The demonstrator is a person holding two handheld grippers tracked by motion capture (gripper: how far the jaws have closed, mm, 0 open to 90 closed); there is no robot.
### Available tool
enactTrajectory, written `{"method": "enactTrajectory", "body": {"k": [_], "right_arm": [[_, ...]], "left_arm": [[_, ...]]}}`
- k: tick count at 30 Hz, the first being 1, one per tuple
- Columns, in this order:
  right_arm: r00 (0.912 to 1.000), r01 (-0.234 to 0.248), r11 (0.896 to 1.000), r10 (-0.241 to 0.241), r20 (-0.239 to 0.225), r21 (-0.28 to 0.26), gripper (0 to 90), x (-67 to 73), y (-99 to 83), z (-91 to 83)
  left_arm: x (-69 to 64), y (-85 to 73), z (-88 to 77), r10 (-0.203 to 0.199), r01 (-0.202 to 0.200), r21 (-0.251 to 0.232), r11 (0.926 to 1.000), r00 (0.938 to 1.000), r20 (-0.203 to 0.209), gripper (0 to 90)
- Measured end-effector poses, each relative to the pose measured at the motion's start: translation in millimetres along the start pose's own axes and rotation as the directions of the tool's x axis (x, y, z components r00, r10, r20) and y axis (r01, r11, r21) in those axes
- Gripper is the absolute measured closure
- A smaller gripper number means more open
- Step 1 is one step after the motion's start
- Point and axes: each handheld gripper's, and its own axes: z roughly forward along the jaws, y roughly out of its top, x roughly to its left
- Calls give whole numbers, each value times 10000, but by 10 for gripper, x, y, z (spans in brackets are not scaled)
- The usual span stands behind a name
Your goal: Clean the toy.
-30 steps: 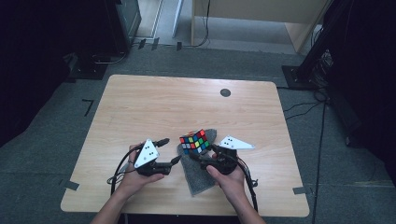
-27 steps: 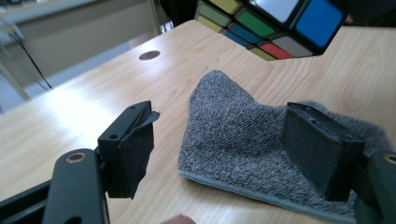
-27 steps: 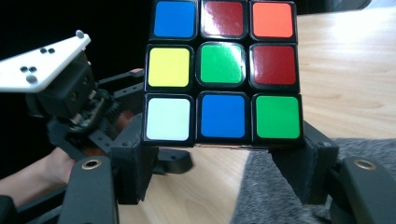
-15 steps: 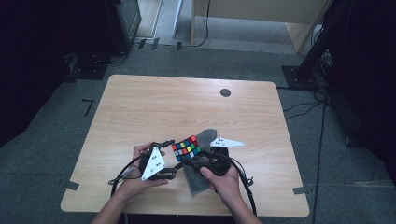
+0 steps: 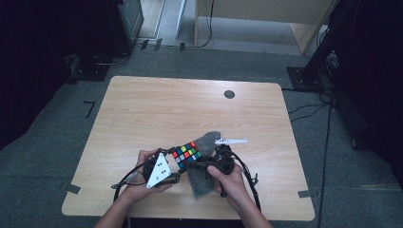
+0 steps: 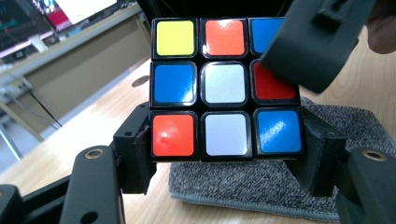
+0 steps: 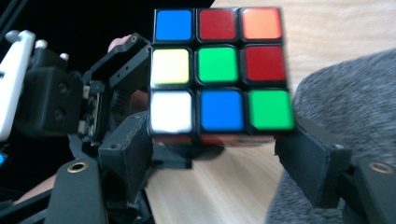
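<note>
A scrambled colour cube hangs just above the wooden table near its front edge. My left gripper is shut on it. In the left gripper view the pads press the cube's bottom row from both sides, after the jaws closed just now. My right gripper comes in from the right. In the right gripper view its jaws have just been opening. The cube sits between the fingertips, which stand close beside it without pressing. A grey cloth lies under the cube.
A small black round mark is on the far part of the table. Dark equipment stands and cables surround the table on the floor. The left gripper's white plate appears at the left of the right gripper view.
The cube and both grippers have drifted left and toward the table's front edge. The left gripper's white plate has tilted up and the cube has turned between the grippers.
</note>
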Motion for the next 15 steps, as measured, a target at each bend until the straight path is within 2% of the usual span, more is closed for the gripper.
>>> {"method": "enactTrajectory", "body": {"k": [2, 3, 4, 5, 6, 8, 10, 12, 13, 14, 15], "right_arm": [[9990, 423, 9985, -419, 138, -348, 249, -6, 13, -51], [9965, 800, 9951, -783, 306, -580, 245, -3, 14, -75], [9900, 1282, 9884, -1226, 702, -816, 242, 7, 13, -98], [9767, 1865, 9776, -1738, 1259, -972, 244, 17, 8, -116], [9607, 2296, 9677, -2081, 1839, -1040, 246, 30, 1, -128], [9251, 3068, 9460, -2704, 2667, -1052, 244, 22, -19, -121], [8846, 3631, 9290, -3195, 3398, -718, 241, -3, -51, -74], [8364, 4102, 9117, -3654, 4086, -245, 261, -50, -95, 4], [8165, 4276, 9038, -3785, 4359, -162, 287, -69, -113, 32], [7925, 4486, 8937, -3934, 4660, -85, 298, -96, -136, 66], [7747, 4654, 8851, -4085, 4826, 21, 311, -125, -153, 94]], "left_arm": [[81, -23, -34, -600, 600, -50, 9982, 9981, -112, 342], [125, -35, -53, -938, 937, -96, 9956, 9954, -170, 342], [169, -47, -73, -1293, 1290, -145, 9915, 9914, -219, 342], [215, -58, -93, -1588, 1584, -164, 9872, 9870, -247, 342], [257, -67, -112, -1891, 1886, -196, 9819, 9817, -230, 342], [332, -85, -151, -2444, 2441, -243, 9695, 9696, -119, 342], [397, -102, -182, -2947, 2946, -290, 9552, 9556, 21, 342], [432, -105, -196, -3174, 3174, -153, 9482, 9483, 6, 343], [446, -109, -198, -3309, 3309, -64, 9436, 9437, 2, 343], [459, -112, -200, -3456, 3456, 51, 9384, 9384, 4, 343], [469, -117, -199, -3553, 3553, 137, 9347, 9348, -19, 343]]}}
